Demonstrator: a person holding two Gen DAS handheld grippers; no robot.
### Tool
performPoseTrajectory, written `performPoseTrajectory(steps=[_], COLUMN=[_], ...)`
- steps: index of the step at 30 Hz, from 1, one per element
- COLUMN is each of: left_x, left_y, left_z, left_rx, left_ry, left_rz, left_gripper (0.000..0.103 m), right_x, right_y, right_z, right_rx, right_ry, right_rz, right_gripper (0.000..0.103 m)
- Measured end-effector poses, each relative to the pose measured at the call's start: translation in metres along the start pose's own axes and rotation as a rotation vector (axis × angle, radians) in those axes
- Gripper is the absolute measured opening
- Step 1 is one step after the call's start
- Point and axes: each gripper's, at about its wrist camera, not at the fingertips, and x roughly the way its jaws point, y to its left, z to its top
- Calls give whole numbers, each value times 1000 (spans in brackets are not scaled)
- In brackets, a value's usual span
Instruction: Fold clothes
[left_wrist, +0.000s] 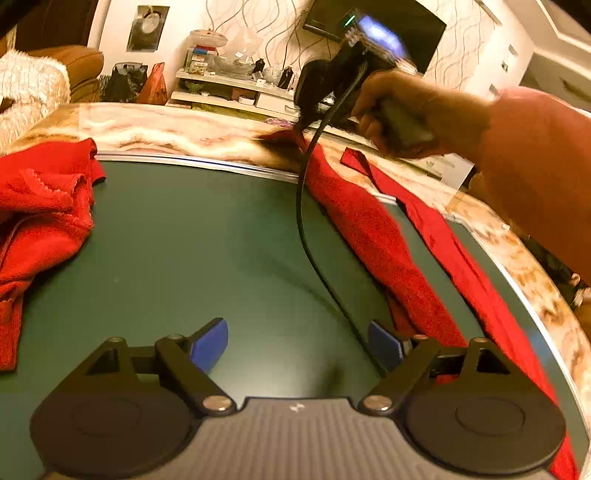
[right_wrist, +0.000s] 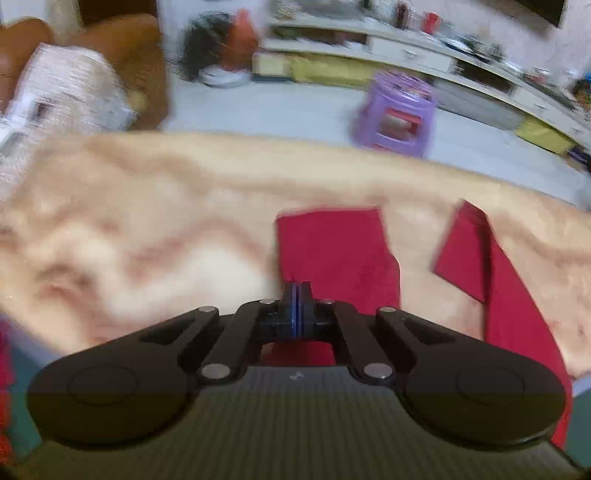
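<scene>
Right gripper (right_wrist: 295, 291) clamps red garment (right_wrist: 332, 251); no writing legible.

Red garment (left_wrist: 373, 236) stretched in long strips across green mat, far end on marbled tabletop; rest bunched at left.

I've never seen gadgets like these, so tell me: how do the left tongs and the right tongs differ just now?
The left tongs stand wide open, while the right tongs are shut. The left tongs hang over bare green mat with nothing between the pads; the right tongs sit at the end of a red garment on the marbled table, seemingly pinching it. Both have blue pads on black arms.
</scene>
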Motion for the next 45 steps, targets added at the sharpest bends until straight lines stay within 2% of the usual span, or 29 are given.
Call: performPoseTrajectory(steps=[5,7,9,10,11,13,15,20,23,24,26,27,28,31,35,39,41,43,45], left_x=[-1,-1,-1,-1,-1,-1,0,2,3,3,2,2,2,1,0,0,0,0,0], left_y=[2,1,0,-1,-1,-2,-4,-8,-11,-12,-11,-10,-10,-9,-9,-8,-7,-7,-8], left_z=[0,0,-1,-1,-1,-1,-1,-2,-3,-3,-3,-3,-3,-3,-3,-2,-2,-2,-2], left_rx=[-3,2,2,4,7,16,20,22,38,45,50,50,49,44,40,29,28,24,24], left_ry=[-10,-10,-10,-11,-11,-12,-12,-15,-15,-15,-16,-16,-16,-15,-9,-7,-8,-8,-7], left_rz=[11,20,25,27,28,32,40,51,57,59,56,53,51,47,41,23,21,20,19], left_gripper=[88,88,88,88,88,88,88,89,90,90,90,90,90,90,90,90,90,90,90], right_x=[-74,-91,-92,-83,-67,-38,-12,-8,-8,-6,3,7,13,23,27,44,48,49,50], right_y=[16,8,-17,-34,-48,-67,-86,-99,-79,-70,-45,-32,-19,9,22,23,19,21,22], right_z=[19,27,34,35,34,23,6,-16,-11,-9,-9,-10,-12,-15,-18,-18,-18,-19,-19], right_rx=[-17,3,86,141,168,173,178,164,129,115,82,70,51,-40,-73,-36,2,-15,-11], right_ry=[-102,-135,-151,-137,-110,-51,-4,-67,-61,-53,-21,9,46,84,84,100,74,58,65], right_rz=[205,251,265,245,179,25,-97,-3,63,81,91,86,71,-9,-45,-80,-54,-55,-68], right_gripper=[3,3,3,4,4,12,12,12,14,18,34,47,50,50,50,50,41,15,6])
